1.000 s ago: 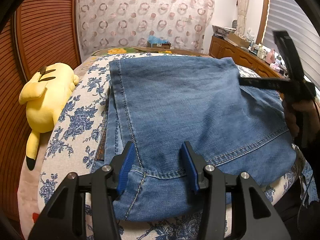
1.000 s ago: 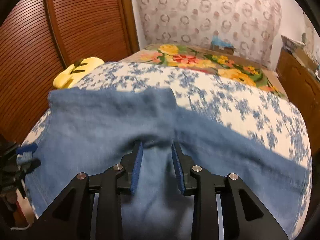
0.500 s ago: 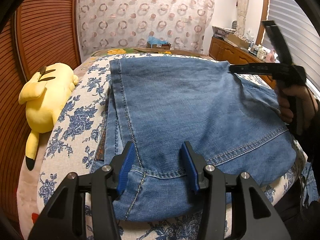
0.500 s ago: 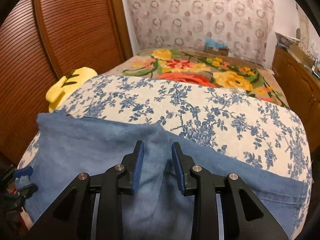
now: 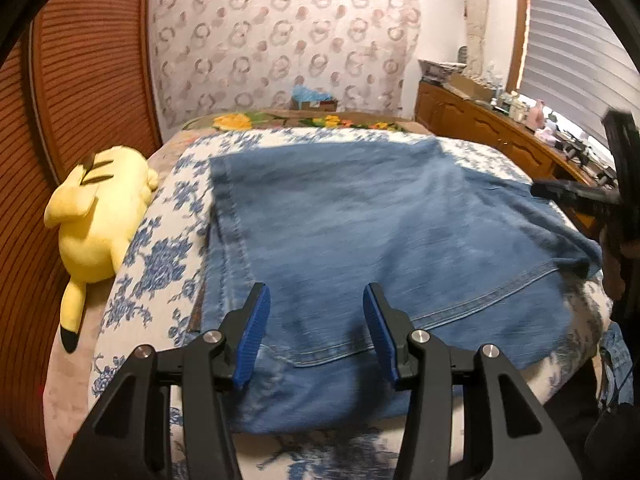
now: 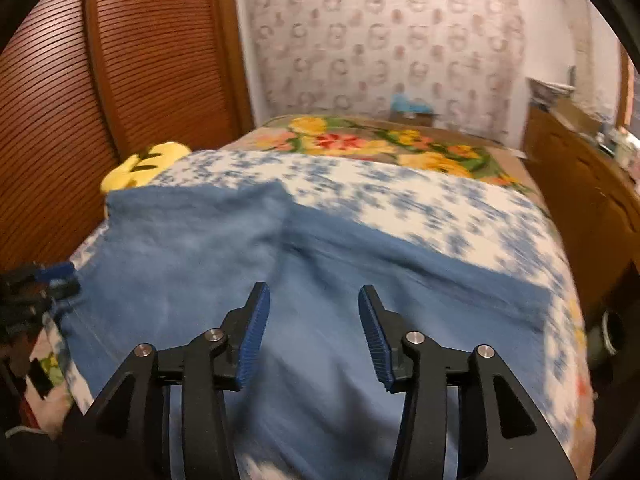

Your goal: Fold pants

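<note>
Pants (image 5: 384, 240) beneath open left hand-held gripper (image 5: 316, 334)

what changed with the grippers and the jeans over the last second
The right gripper let go of the jeans: it was pinching a raised fold, and its jaws are now opening with nothing between them while the denim lies flat. The left gripper looks unchanged, open over the waistband. The yellow plush toy and floral bedspread stayed put.
</note>
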Available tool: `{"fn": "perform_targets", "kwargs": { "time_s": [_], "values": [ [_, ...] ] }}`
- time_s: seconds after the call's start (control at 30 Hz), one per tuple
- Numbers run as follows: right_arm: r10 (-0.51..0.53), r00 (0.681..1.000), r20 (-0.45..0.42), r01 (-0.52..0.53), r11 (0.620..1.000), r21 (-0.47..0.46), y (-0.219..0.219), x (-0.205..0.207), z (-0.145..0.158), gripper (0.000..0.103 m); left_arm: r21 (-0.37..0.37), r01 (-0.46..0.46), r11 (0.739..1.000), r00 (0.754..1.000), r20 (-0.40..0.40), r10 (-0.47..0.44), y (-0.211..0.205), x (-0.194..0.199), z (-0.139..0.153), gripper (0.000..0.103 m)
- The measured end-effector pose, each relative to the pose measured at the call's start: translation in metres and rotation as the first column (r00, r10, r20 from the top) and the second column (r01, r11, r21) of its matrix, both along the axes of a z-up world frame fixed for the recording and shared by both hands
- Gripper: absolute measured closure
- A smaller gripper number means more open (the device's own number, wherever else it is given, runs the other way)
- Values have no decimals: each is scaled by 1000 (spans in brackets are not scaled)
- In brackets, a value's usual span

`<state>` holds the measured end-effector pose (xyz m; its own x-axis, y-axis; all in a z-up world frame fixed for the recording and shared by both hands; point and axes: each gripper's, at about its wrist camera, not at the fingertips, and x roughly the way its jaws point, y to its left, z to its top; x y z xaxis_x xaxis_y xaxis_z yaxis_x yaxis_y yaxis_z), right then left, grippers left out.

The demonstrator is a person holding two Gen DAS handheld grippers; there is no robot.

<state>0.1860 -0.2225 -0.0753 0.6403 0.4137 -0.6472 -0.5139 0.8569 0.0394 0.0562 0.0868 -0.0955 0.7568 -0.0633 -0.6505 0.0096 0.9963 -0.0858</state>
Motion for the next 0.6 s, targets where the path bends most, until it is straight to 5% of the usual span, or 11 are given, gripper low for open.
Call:
{"fn": "perform_targets", "kwargs": {
  "time_s": [0.3, 0.6],
  "values": [
    [-217, 976, 7, 217, 975, -41, -110, -41, -11, 49, -4, 80, 997, 995, 59, -79, -42, 3, 20, 55],
    [-308, 949, -64, 309, 951, -2, -164, -60, -33, 49, 20, 159, 987, 986, 43, -159, -87, 20, 21, 55]
  ]
}}
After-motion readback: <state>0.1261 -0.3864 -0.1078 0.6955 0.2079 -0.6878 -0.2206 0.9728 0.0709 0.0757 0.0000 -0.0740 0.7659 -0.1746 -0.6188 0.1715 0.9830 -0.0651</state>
